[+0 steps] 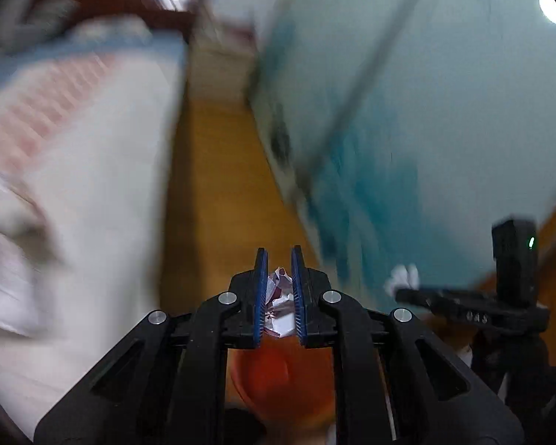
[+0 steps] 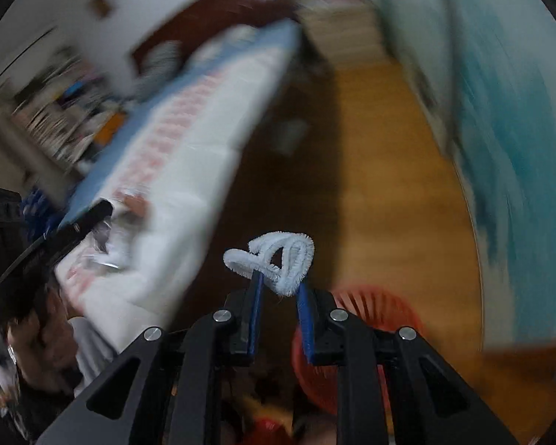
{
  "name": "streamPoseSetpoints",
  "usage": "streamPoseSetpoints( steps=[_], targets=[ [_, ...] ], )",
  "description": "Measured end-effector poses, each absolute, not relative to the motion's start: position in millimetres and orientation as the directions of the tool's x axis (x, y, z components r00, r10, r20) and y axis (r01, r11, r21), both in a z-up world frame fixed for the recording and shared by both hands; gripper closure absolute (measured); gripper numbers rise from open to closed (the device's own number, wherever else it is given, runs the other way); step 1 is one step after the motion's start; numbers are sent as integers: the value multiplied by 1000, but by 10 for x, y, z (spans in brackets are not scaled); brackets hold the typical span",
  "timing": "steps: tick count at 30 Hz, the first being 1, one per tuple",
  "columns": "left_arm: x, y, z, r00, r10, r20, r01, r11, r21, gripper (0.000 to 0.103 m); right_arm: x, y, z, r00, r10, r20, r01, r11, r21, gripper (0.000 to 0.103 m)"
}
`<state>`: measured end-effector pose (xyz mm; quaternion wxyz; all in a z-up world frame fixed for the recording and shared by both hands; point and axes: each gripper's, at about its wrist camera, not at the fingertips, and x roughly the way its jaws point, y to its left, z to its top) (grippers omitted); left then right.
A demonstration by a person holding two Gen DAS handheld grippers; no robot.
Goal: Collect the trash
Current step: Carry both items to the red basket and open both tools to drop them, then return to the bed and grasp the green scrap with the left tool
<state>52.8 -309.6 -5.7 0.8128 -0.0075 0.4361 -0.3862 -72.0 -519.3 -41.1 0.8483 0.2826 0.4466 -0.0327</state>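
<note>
left gripper (image 1: 280, 259): my blue pads are pinched nearly together on a crumpled paper scrap (image 1: 278, 298), white with dark red print. Scrap sits between the pads, low in the frame, poking up a little past mid-pad.
left gripper, below: an orange-red bin (image 1: 281, 371) shows right under my fingers, blurred.
left gripper, surroundings: bed (image 1: 74, 167) with white quilt and pink pattern fills the left side; wooden floor (image 1: 218, 185) runs away down the middle; teal curtain (image 1: 444, 111) on the right. All smeared by motion blur.
right gripper (image 2: 278, 283): my jaws are narrow, not fully together, gripping a twisted white pipe cleaner (image 2: 274, 259). It is looped into a knot that sits at the pad tips and sticks out beyond them.
right gripper, seen from left view: it shows at the right edge, near (image 1: 463, 304), with the white fuzzy piece at its tip.
bin, right view: red ribbed rim (image 2: 381, 304) just right of and below my right fingers, near the camera. The pipe cleaner is above and left of the rim, not inside it.
right view, surroundings: the bed slants across the left half; cluttered shelves (image 2: 55, 118) far left; floor centre-right; curtain on the right. Heavy blur.
left gripper, seen from right view: a black shape at the left edge; jaw state unreadable from there.
person: dark sleeve (image 2: 37, 389), bottom left of the right view, too blurred for detail.
</note>
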Motion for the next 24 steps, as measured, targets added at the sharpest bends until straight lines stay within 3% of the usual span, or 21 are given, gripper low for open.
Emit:
streamPoseSetpoints(
  steps=[4, 8, 14, 16, 17, 18, 24],
  targets=[
    [197, -3653, -790, 212, -524, -825, 652, 704, -280, 90, -962, -5483, -1436, 424, 228, -876, 495, 752, 435, 84],
    [63, -3847, -1148, 186, -451, -873, 657, 718, -230, 90, -846, -5426, -1297, 424, 99, -900, 412, 864, 289, 84],
    [-23, -4010, -1252, 198, -416, -888, 689, 703, -176, 89, -941, -5651, -1351, 419, 127, -899, 474, 814, 336, 81],
    [-45, -4010, -1189, 212, -422, -882, 678, 713, -179, 77, -955, -5660, -1231, 452, 87, -888, 477, 818, 323, 58],
    [-42, -4004, -1179, 219, -426, -878, 671, 719, -182, 53, -898, -5593, -1163, 461, 75, -884, 481, 816, 320, 36],
    [-33, -4001, -1165, 227, -440, -869, 666, 721, -191, 31, -854, -5560, -1156, 466, 70, -882, 486, 813, 321, 32],
    [-59, -3842, -941, 279, -479, -832, 659, 726, -197, 25, -907, -5582, -1112, 490, 57, -870, 523, 779, 346, 33]
  ],
)
